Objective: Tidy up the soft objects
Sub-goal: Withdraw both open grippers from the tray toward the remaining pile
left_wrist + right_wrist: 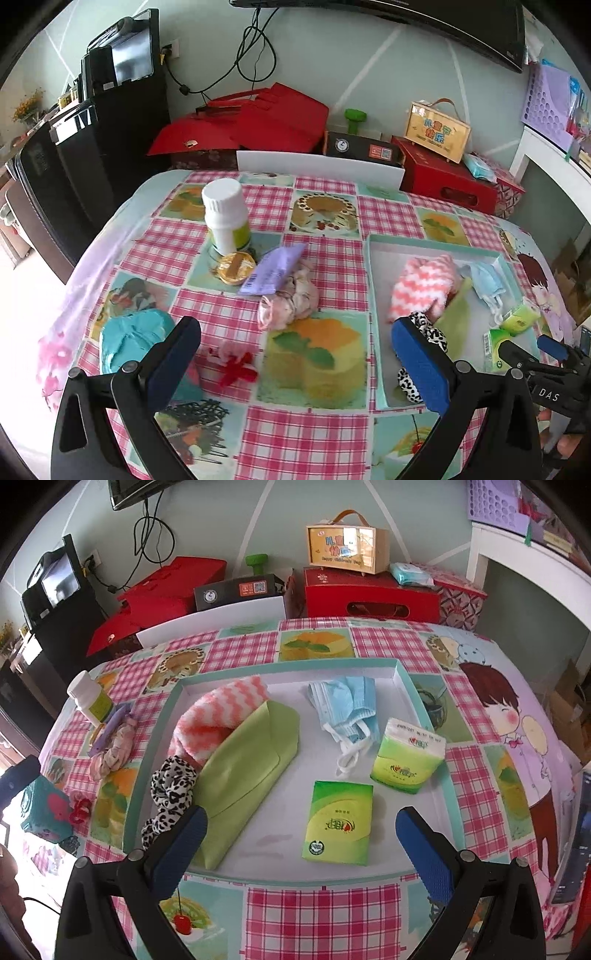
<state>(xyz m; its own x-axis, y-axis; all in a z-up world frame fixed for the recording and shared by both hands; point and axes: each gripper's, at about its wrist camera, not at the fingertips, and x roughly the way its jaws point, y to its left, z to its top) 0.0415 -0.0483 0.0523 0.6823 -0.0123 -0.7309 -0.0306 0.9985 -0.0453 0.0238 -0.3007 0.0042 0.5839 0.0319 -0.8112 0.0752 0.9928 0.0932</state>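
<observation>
- Your left gripper [306, 363] is spread wide and holds nothing; its blue ribbed pads hover over the checked tabletop [332, 266], between the loose items and the tray [402, 679].
- Your right gripper [301, 843] is also wide and empty, over the tray's near edge.
- The shallow rectangular tray, white inside with a teal rim, holds six soft things: one fluffy pink-and-white zigzag cloth [218, 716], one smooth folded green cloth [251, 760], one leopard-print scrunchie [170, 786], one crumpled blue pleated face mask [347, 705] with white loops, and two green tissue packs [338, 821] whose print is too small to read.
- On the tabletop outside the tray lie one pale pink gathered scrunchie [291, 299], one small red bow [238, 369], one teal pouch [133, 339], one purple barcoded packet [273, 269], one round gold tin [236, 267] and one white plastic bottle [225, 218] with a ribbed cap.
- "DAS" is printed on the right gripper's body in the left wrist view.
</observation>
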